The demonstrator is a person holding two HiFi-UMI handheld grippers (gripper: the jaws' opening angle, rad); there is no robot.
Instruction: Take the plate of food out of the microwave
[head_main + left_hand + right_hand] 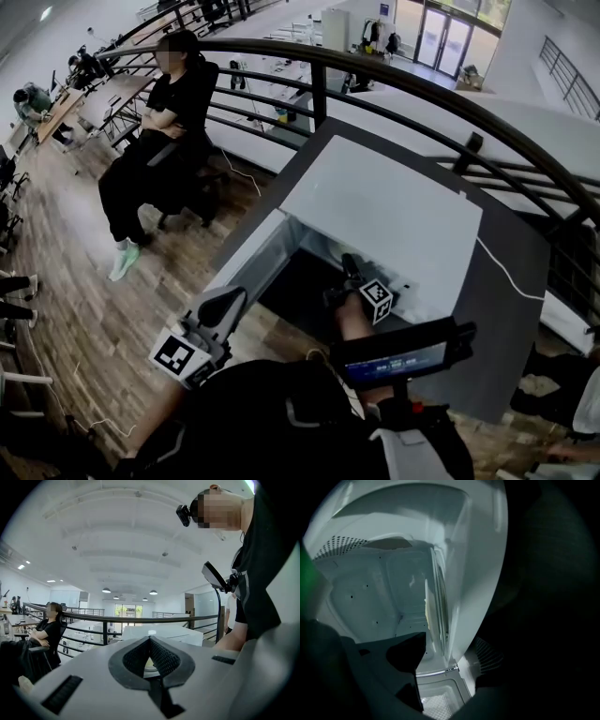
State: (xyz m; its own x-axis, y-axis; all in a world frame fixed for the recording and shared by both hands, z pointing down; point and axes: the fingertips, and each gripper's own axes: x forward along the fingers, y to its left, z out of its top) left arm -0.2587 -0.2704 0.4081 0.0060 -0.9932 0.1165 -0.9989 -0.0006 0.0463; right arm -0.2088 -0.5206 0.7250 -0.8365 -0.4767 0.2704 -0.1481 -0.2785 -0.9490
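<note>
At 7 o'clock in the head view, closest to the camera, the left gripper (234, 298) hangs over the wooden floor (84, 309), its marker cube (178, 357) just above the person's dark sleeve. In the left gripper view its 2 jaws are clenched tip to tip on nothing. Only a small diamond-shaped gap shows between the ribbed pads (165, 658).

At 5 o'clock a small screen (398, 361) on a mount sits just below the right gripper (350, 267), which reaches into the dark mouth of the white microwave (384, 211). The microwave stands at the centre on a dark grey table (506, 309), with its door (246, 255) swung open toward 9 o'clock.

In the right gripper view the right gripper (450, 644) is released, with its 2 jaws spread wide. That view is rolled, so the plate (445, 599) appears edge-on. It is inside the microwave, running from 12 o'clock down into the gap between the jaws. A pale yellow bit of food (426, 607) shows at its rim. The dim light hides whether either pad touches the plate. Behind it, toward 9 o'clock, is the cavity wall (370, 597), dotted with small holes.

Beyond the table a black railing (394, 80) curves from 10 o'clock round to 3 o'clock. A seated person (159, 141) in black, arms folded, is at 10 o'clock. Farthest off, glass doors (445, 37) stand at 1 o'clock.
</note>
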